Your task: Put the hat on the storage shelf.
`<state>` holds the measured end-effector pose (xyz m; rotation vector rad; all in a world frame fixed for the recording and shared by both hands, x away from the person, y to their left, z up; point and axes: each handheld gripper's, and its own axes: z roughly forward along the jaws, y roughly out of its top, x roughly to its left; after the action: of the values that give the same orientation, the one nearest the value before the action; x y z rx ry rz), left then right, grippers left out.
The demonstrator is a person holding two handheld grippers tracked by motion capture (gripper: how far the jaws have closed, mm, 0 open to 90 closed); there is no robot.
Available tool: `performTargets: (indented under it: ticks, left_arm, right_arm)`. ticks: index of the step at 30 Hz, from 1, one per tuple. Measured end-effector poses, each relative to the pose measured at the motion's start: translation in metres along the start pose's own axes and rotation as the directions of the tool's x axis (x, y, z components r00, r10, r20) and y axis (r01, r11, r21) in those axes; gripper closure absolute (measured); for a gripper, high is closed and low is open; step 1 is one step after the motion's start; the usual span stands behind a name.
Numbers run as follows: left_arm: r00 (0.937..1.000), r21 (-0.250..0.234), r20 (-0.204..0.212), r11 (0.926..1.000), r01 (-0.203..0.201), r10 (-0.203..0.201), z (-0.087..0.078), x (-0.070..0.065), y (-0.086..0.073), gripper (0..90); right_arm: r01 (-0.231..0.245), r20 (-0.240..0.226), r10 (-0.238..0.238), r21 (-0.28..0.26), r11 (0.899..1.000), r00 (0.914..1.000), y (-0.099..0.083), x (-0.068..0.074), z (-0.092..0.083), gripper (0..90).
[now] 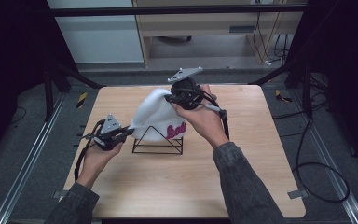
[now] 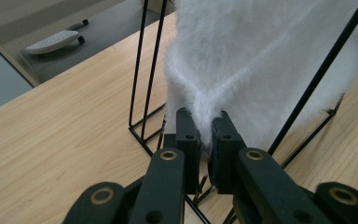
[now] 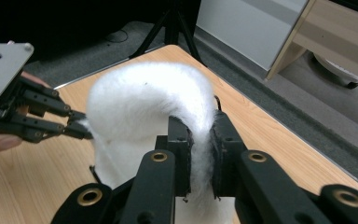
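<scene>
Both grippers pinch the white hat: left gripper at 9 o'clock, right gripper at 12. Hat drapes partly over the wire stand; seating remains.

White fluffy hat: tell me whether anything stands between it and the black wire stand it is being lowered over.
Nothing visible does. The white fluffy hat already drapes over the black wire stand, pinched by the left gripper at its lower edge and the right gripper at its far side. The table around the stand is bare.

Light wooden table, black wire stand standing near its middle
</scene>
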<state>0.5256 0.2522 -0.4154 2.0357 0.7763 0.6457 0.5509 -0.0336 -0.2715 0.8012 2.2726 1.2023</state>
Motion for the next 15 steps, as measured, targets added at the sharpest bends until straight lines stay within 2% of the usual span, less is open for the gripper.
performTargets:
  ticks: [4, 6, 10, 15]
  left_arm:
    - [0.9999, -0.009, 0.008, 0.9999, -0.011, 0.011, 0.000, -0.004, 0.003, 84.0]
    - [0.9999, -0.021, 0.011, 0.9997, -0.013, 0.013, 0.000, -0.006, 0.005, 84.0]
    - [0.9997, -0.037, 0.018, 0.9992, -0.015, 0.015, -0.001, -0.008, 0.009, 83.9]
    - [0.9997, -0.049, 0.010, 0.9985, -0.022, 0.023, -0.002, -0.006, 0.018, 83.8]
  right_arm:
    - [0.014, 0.018, -0.014, 0.010, 1.000, 0.9997, -0.002, -0.001, -0.006, 82.5]
    - [0.012, 0.027, -0.012, -0.002, 1.000, 0.9996, 0.000, -0.005, -0.009, 82.8]
    - [0.016, 0.038, -0.015, -0.019, 1.000, 0.9992, 0.011, -0.013, -0.013, 83.1]
    - [0.022, 0.037, -0.021, -0.035, 0.999, 0.9991, 0.030, -0.019, -0.009, 83.1]
